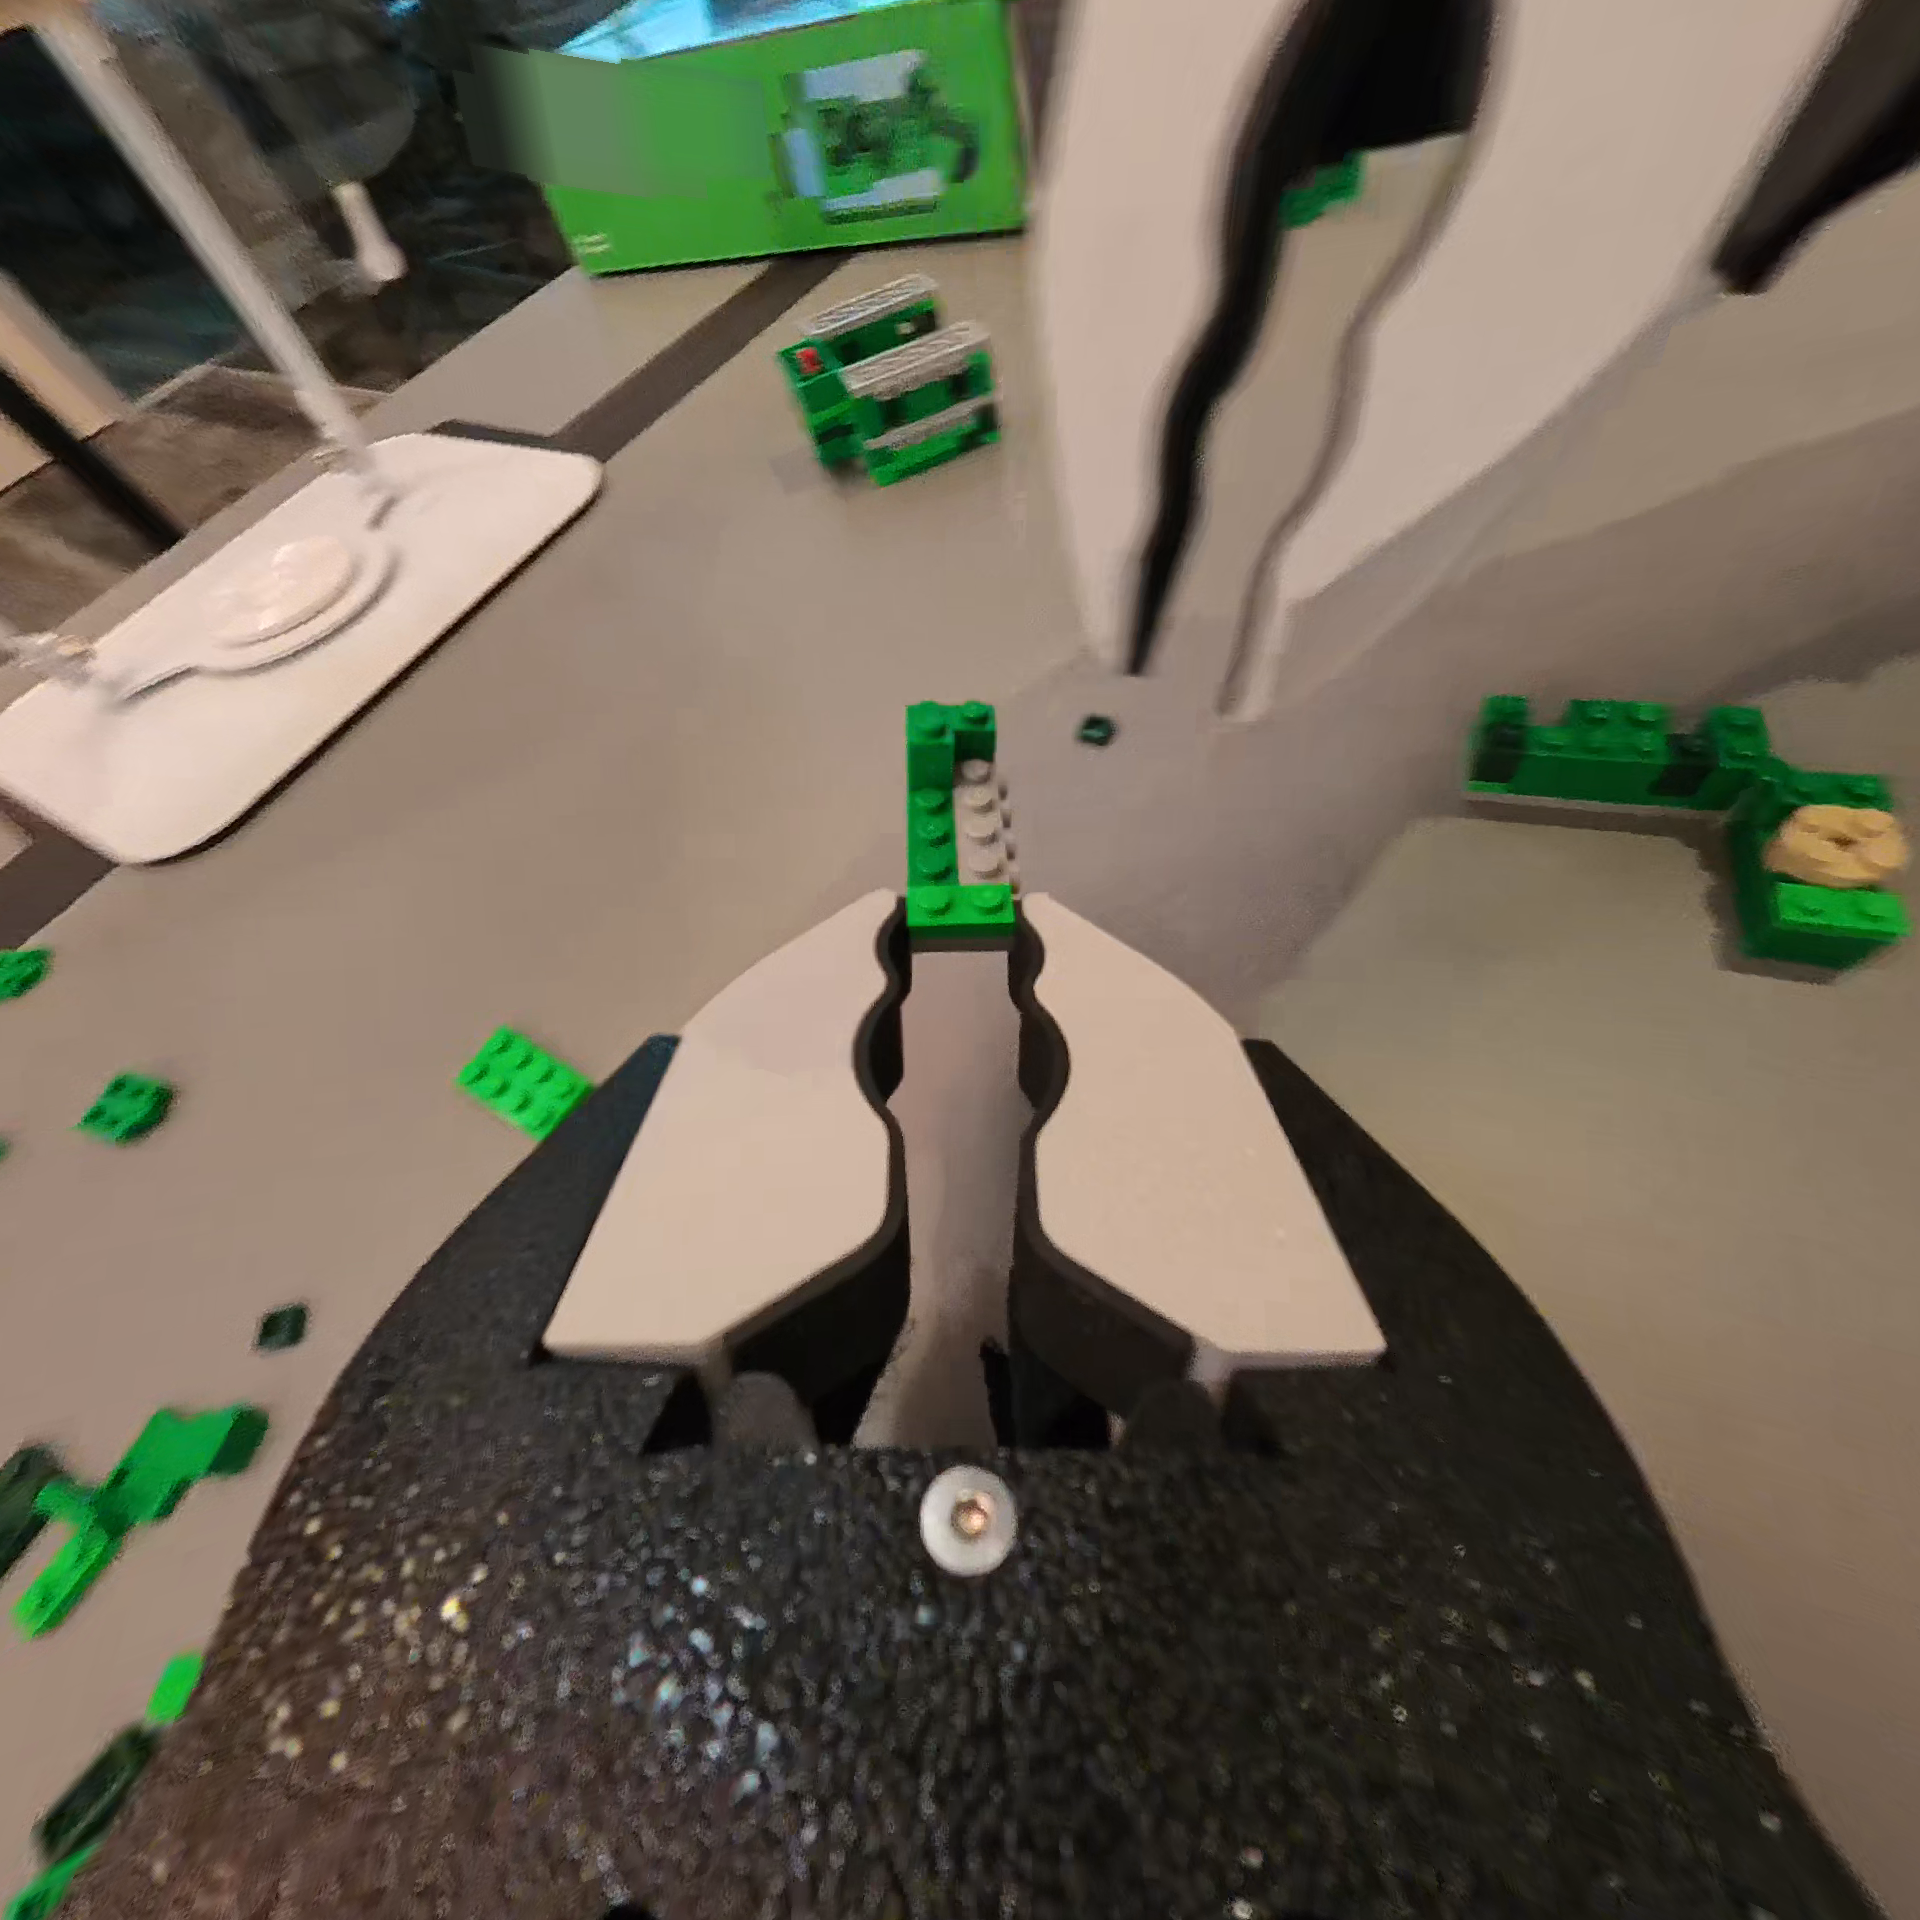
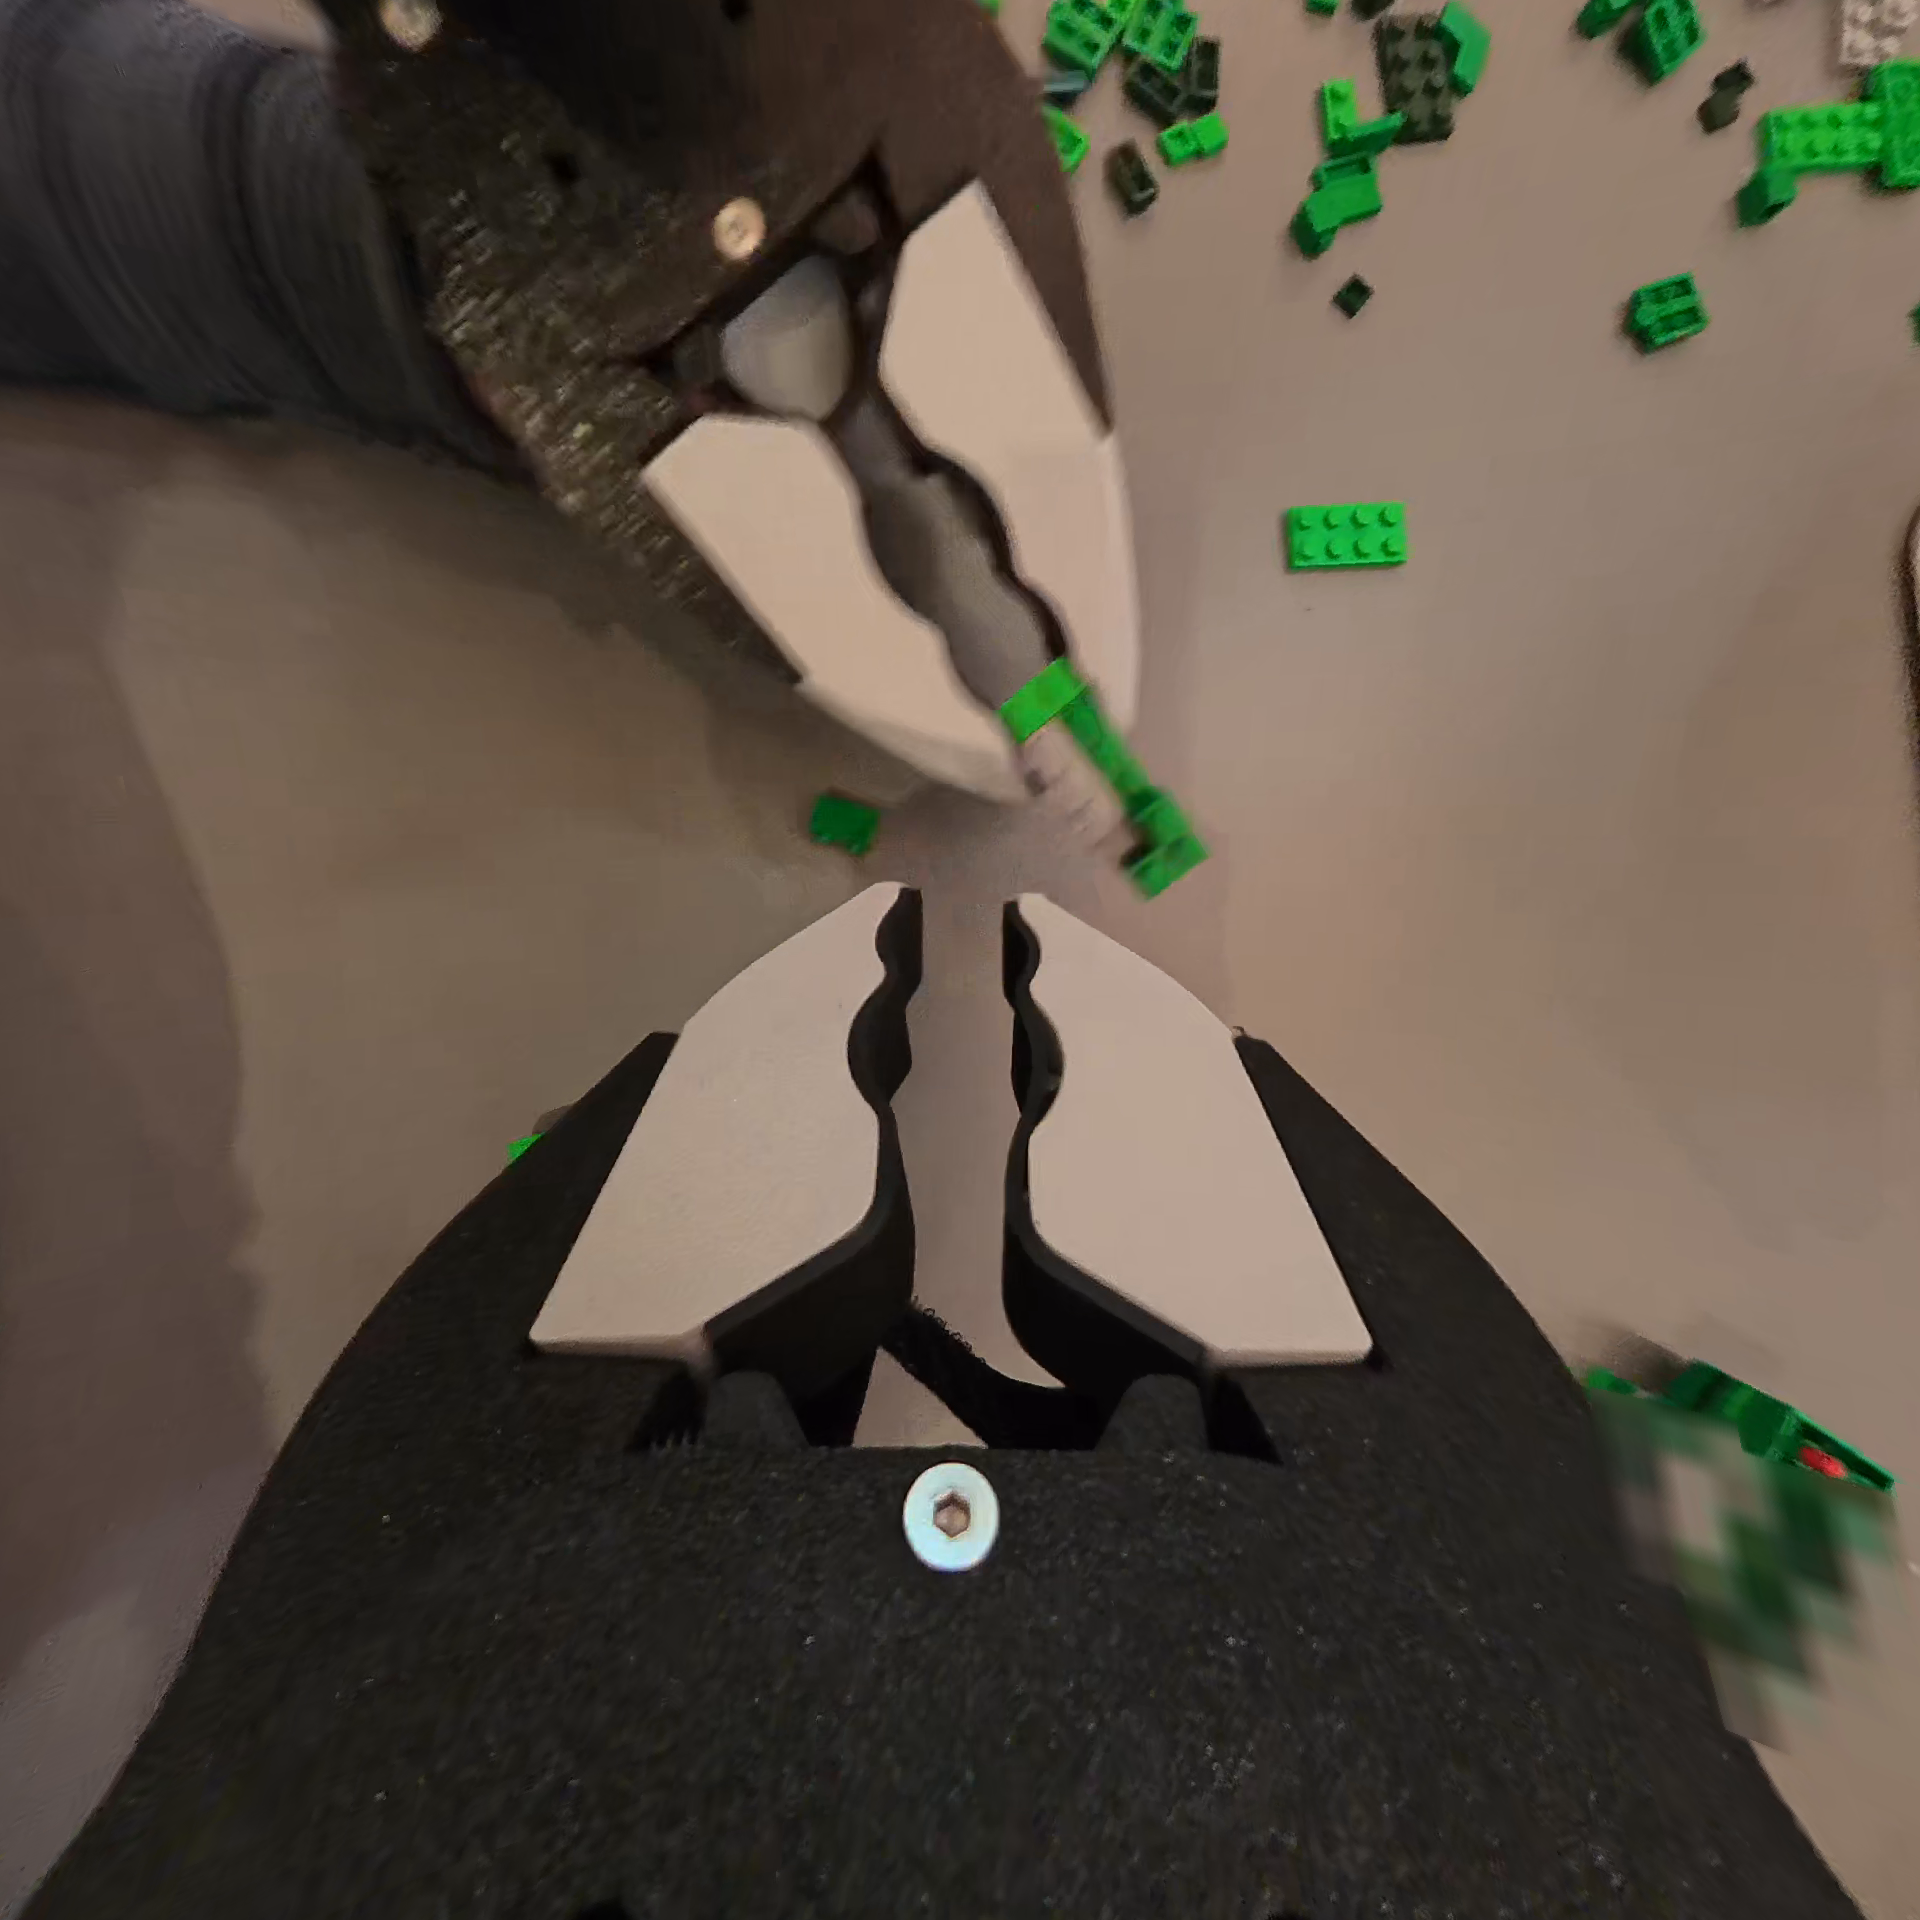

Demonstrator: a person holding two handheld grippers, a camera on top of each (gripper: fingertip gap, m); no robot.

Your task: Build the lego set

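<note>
My left gripper (image 1: 961,909) is shut on the near end of a long green and grey lego assembly (image 1: 956,821), which sticks out forward above the grey table (image 1: 727,644). In the right wrist view the left gripper (image 2: 1049,748) comes in from the upper left with the assembly (image 2: 1117,774) in its tips. My right gripper (image 2: 961,899) is just below that assembly, its jaws a small gap apart and empty. It shows blurred in the left wrist view (image 1: 1184,675), just beyond the assembly's far end. A small green piece (image 2: 844,823) lies on the table near both tips.
A green box (image 1: 790,135) stands at the back, with a green and grey sub-build (image 1: 894,395) in front of it. A green build with a tan round piece (image 1: 1683,810) lies at the right. A white stand base (image 1: 301,623) is at the left. Loose green bricks (image 2: 1345,535) are scattered about. Tip to tip, the grippers are about 5 centimetres apart. About 5 centimetres separates my left fingertips from the small green piece (image 2: 844,823).
</note>
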